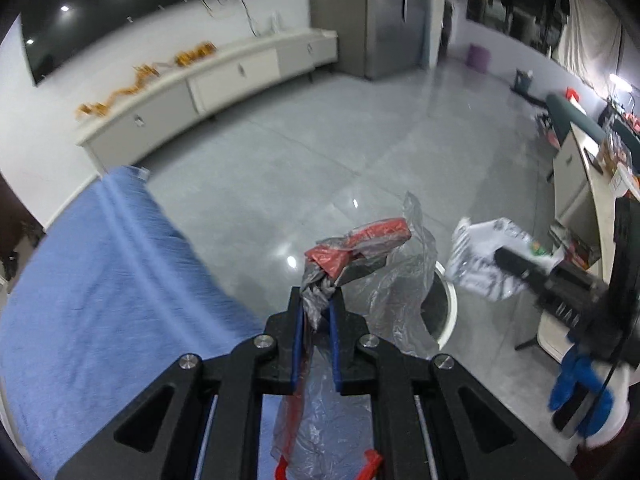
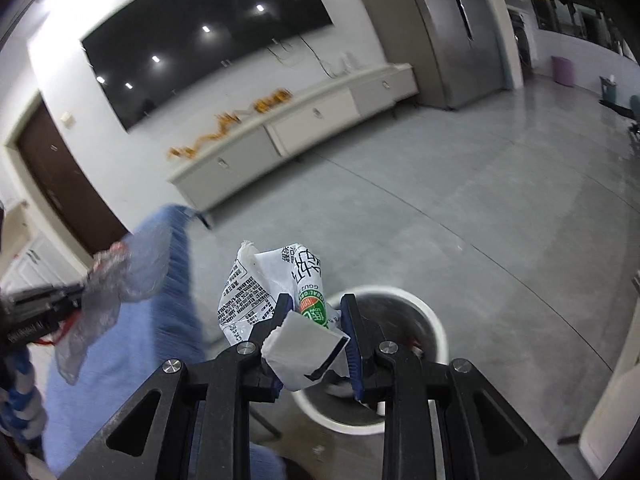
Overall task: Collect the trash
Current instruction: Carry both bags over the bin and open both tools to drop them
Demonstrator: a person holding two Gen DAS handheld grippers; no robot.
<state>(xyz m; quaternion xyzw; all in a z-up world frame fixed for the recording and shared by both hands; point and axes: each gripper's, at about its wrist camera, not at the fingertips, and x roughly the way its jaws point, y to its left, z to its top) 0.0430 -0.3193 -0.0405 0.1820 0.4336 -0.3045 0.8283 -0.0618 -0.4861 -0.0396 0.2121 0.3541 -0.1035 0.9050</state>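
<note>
The right gripper point(image 2: 316, 320) is clamped on a white printed wrapper point(image 2: 256, 292) and pitched downward, with the white bin point(image 2: 434, 328) directly below and just ahead of its fingertips. The left gripper point(image 1: 318, 304) is nearly closed on a crumpled clear plastic bag point(image 1: 396, 280) with red scraps. Its bag hangs beside the bin rim point(image 1: 450, 300), so the right hand appears nearer to a drop.

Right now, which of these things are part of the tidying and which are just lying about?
Part of the job:
left gripper, shut on clear plastic wrap
right gripper, shut on white printed wrapper
white bin

Just lying about:
blue cloth
white cabinet
orange bits on it
purple tub
</note>
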